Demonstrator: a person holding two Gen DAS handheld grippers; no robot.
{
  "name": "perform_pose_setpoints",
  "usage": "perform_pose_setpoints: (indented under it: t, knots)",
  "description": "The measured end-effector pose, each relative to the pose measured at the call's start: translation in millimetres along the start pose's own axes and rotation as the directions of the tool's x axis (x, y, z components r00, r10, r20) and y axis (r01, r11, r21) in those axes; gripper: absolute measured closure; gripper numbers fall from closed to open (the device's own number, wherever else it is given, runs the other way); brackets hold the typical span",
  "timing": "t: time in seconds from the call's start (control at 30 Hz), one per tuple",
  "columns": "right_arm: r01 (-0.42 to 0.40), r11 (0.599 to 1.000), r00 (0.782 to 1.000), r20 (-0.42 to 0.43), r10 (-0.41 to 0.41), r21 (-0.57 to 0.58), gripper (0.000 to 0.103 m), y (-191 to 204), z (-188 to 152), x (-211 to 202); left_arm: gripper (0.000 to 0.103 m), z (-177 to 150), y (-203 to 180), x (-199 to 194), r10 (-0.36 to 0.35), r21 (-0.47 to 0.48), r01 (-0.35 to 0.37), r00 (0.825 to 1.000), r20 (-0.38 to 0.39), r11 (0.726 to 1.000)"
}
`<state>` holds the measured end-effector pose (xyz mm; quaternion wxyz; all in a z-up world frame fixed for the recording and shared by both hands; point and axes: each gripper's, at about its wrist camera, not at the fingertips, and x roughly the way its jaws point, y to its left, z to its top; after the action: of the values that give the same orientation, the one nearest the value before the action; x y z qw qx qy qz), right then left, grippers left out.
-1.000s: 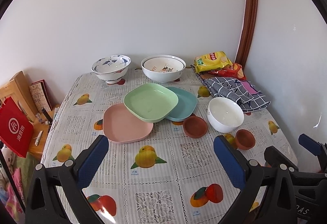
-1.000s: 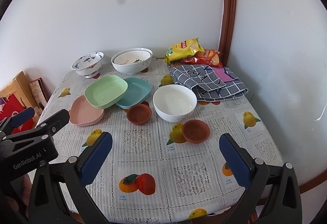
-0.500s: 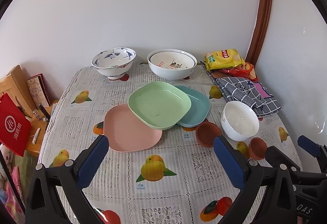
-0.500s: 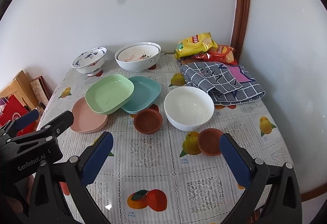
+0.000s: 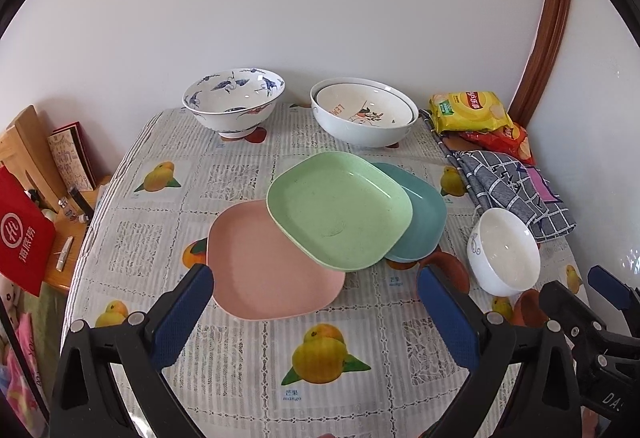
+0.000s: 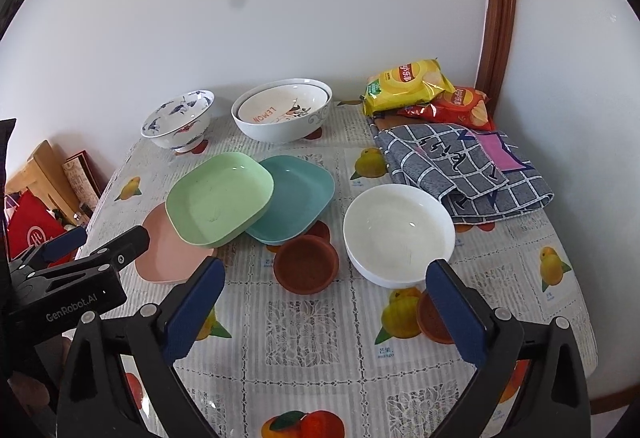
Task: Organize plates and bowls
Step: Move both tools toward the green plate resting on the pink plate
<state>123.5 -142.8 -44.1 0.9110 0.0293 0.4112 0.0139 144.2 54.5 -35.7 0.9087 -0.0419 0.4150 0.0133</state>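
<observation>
Three plates overlap mid-table: green plate [image 5: 339, 210] atop pink plate [image 5: 264, 262] and teal plate [image 5: 420, 206]. Both grippers have moved nearer, left gripper [image 5: 316, 312] and right gripper [image 6: 326, 308] spread and empty, so stacking looks imminent. Small brown dishes sit partly hidden.

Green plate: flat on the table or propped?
Propped. The green plate sits tilted, overlapping the pink plate on one side and the teal plate on the other.
</observation>
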Motion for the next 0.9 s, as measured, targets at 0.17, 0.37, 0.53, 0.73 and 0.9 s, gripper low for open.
perform_pose_setpoints:
  t: [0.17, 0.37, 0.53, 0.73, 0.9]
  knots:
    - [-0.012, 1.000, 1.000, -0.009, 0.012, -0.013, 0.008, 6, 9, 19, 0.002, 7, 8, 19, 0.005, -0.019, -0.005, 1.000, -0.022, 1.000]
    - [-0.031, 0.999, 0.999, -0.032, 0.030, -0.032, 0.017, 18, 18, 43, 0.002, 11, 15, 40, 0.013, -0.027, -0.014, 0.999, -0.043, 1.000]
    - [-0.043, 0.998, 0.998, -0.042, 0.040, -0.053, 0.023, 28, 24, 58, 0.002, 16, 23, 56, 0.014, -0.040, -0.016, 0.998, -0.054, 0.999]
    - [-0.049, 0.997, 0.997, -0.056, 0.046, -0.063, 0.028, 36, 30, 79, 0.002, 23, 29, 70, 0.024, -0.036, -0.026, 0.998, -0.059, 0.999]
    - [-0.055, 0.996, 0.996, -0.068, 0.050, -0.069, 0.034, 41, 34, 96, 0.006, 28, 37, 81, 0.026, -0.045, -0.029, 0.998, -0.061, 0.999]
